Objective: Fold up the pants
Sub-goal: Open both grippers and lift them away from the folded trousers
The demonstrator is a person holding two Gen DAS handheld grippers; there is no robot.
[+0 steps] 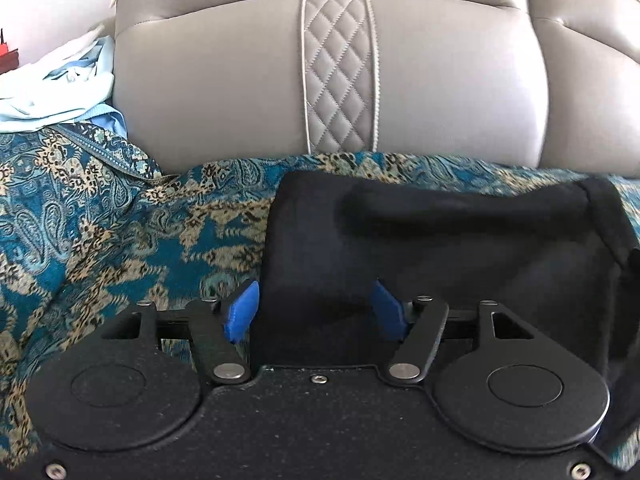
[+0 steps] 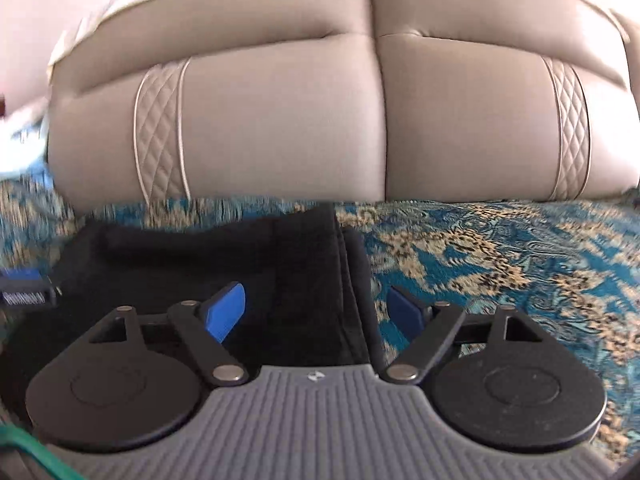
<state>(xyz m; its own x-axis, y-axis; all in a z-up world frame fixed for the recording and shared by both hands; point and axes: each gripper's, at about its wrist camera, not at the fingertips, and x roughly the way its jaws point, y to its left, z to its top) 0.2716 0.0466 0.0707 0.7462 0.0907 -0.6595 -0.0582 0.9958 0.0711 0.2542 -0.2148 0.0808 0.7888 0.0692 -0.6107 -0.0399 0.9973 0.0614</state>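
The black pants (image 1: pixel 440 240) lie folded into a thick bundle on the teal patterned cover (image 1: pixel 120 240), close to the sofa back. My left gripper (image 1: pixel 314 312) stands open over the bundle's near left corner. Its left blue pad (image 1: pixel 240 312) sits at the cloth's edge and does not press on it. In the right wrist view the pants (image 2: pixel 240 248) fill the left half, with their right edge running between the fingers. My right gripper (image 2: pixel 316 312) is open, and its right pad (image 2: pixel 408 312) is over the cover (image 2: pixel 520 260).
The beige sofa back (image 1: pixel 220 80) with its quilted stripes rises right behind the pants. A pile of light blue clothes (image 1: pixel 56 84) lies at the far left. A green cable (image 2: pixel 28 444) crosses the lower left corner of the right wrist view.
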